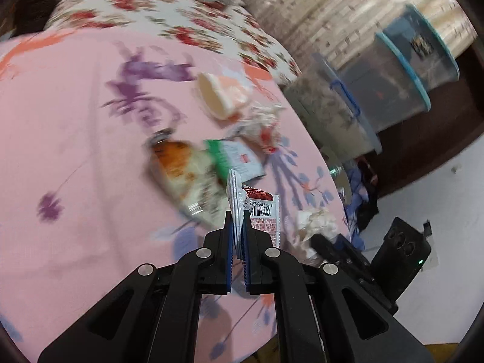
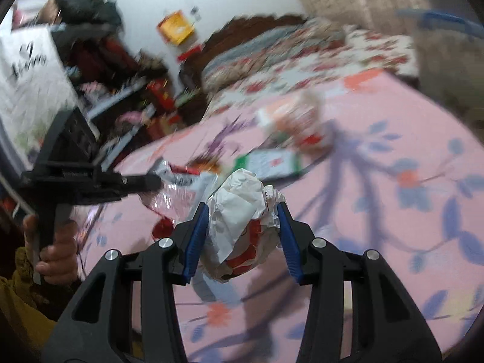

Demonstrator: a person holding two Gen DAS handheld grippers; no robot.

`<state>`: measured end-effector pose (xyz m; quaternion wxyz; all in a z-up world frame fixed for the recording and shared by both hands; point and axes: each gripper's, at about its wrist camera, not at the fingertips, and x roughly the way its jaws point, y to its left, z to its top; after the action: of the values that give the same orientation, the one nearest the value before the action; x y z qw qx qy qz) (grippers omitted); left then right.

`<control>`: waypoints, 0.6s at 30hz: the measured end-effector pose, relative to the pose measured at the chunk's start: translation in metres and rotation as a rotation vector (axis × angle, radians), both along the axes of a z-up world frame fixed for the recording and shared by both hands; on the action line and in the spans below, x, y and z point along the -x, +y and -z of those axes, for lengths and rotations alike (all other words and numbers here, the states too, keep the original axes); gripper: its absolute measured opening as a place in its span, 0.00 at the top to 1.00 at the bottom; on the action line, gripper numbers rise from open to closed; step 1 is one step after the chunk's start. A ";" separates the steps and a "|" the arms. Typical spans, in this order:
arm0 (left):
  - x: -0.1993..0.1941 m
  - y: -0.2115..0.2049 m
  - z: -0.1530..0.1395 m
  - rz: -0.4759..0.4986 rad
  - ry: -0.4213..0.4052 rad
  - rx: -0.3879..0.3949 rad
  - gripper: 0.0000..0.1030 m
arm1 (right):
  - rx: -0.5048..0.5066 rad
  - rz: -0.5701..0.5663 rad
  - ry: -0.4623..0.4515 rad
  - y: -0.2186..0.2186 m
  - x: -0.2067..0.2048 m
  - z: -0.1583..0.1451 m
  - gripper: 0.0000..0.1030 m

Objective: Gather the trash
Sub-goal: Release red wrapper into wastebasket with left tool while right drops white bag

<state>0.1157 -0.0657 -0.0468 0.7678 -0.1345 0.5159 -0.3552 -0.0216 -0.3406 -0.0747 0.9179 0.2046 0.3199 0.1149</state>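
Observation:
My left gripper [image 1: 239, 220] is shut on a thin white and red sachet wrapper [image 1: 263, 214] with a barcode, held above the pink bedsheet [image 1: 75, 121]. My right gripper [image 2: 242, 211] is shut on a crumpled white and red paper wrapper [image 2: 242, 220]; the same wad shows in the left wrist view [image 1: 314, 224]. More trash lies on the sheet: an orange snack bag [image 1: 181, 169], a green and white packet [image 1: 239, 157], a paper cup [image 1: 220, 96] and a crumpled wrapper [image 1: 263, 124]. The left gripper also shows in the right wrist view [image 2: 151, 181].
Clear plastic storage bins with blue lids [image 1: 393, 84] stand beside the bed on the right. A floral quilt [image 1: 181, 18] lies at the far end. Cluttered shelves [image 2: 121, 75] stand beyond the bed's left side. Both views are motion-blurred.

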 end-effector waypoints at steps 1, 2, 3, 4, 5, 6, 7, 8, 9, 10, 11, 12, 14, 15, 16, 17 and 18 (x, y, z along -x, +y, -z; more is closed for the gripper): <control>-0.002 -0.015 -0.005 0.025 -0.017 -0.009 0.95 | -0.003 0.041 -0.020 -0.013 0.006 -0.004 0.53; -0.005 -0.033 -0.012 0.058 -0.033 -0.014 0.95 | -0.007 0.087 -0.037 -0.028 0.012 -0.007 0.53; -0.007 -0.048 -0.017 0.086 -0.045 -0.016 0.95 | -0.010 0.132 -0.052 -0.043 0.018 -0.010 0.53; -0.009 -0.067 -0.023 0.120 -0.059 -0.018 0.95 | -0.011 0.174 -0.063 -0.057 0.024 -0.012 0.53; -0.009 -0.092 -0.030 0.161 -0.078 -0.024 0.95 | -0.010 0.223 -0.075 -0.074 0.031 -0.013 0.53; -0.010 -0.117 -0.036 0.203 -0.097 -0.031 0.95 | -0.009 0.271 -0.085 -0.090 0.038 -0.015 0.53; -0.010 -0.135 -0.039 0.232 -0.110 -0.035 0.95 | -0.007 0.314 -0.091 -0.105 0.044 -0.016 0.53; -0.009 -0.163 -0.044 0.274 -0.126 -0.038 0.95 | -0.004 0.357 -0.098 -0.121 0.050 -0.016 0.53; -0.009 -0.191 -0.048 0.316 -0.137 -0.039 0.95 | 0.000 0.408 -0.107 -0.141 0.058 -0.016 0.53; -0.009 -0.211 -0.049 0.343 -0.141 -0.039 0.95 | 0.004 0.448 -0.114 -0.157 0.064 -0.016 0.53; -0.010 -0.241 -0.051 0.378 -0.146 -0.042 0.95 | 0.007 0.498 -0.118 -0.176 0.070 -0.015 0.53; -0.010 -0.270 -0.051 0.411 -0.152 -0.050 0.95 | -0.001 0.537 -0.115 -0.193 0.074 -0.013 0.53; -0.012 -0.318 -0.049 0.446 -0.165 -0.065 0.95 | -0.034 0.619 -0.099 -0.233 0.078 -0.006 0.53; -0.015 -0.339 -0.047 0.457 -0.166 -0.070 0.95 | -0.044 0.650 -0.082 -0.251 0.077 -0.001 0.53; -0.018 -0.362 -0.043 0.467 -0.162 -0.076 0.95 | -0.051 0.671 -0.061 -0.267 0.077 0.002 0.53; -0.022 -0.385 -0.037 0.467 -0.155 -0.087 0.95 | -0.057 0.684 -0.039 -0.280 0.075 0.007 0.52; -0.024 -0.402 -0.032 0.466 -0.150 -0.097 0.94 | -0.065 0.695 -0.019 -0.292 0.071 0.011 0.52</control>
<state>0.1399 -0.4672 -0.0152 0.7071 0.0519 0.4909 -0.5063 -0.0923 -0.6325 -0.0859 0.8981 0.3294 0.2187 -0.1927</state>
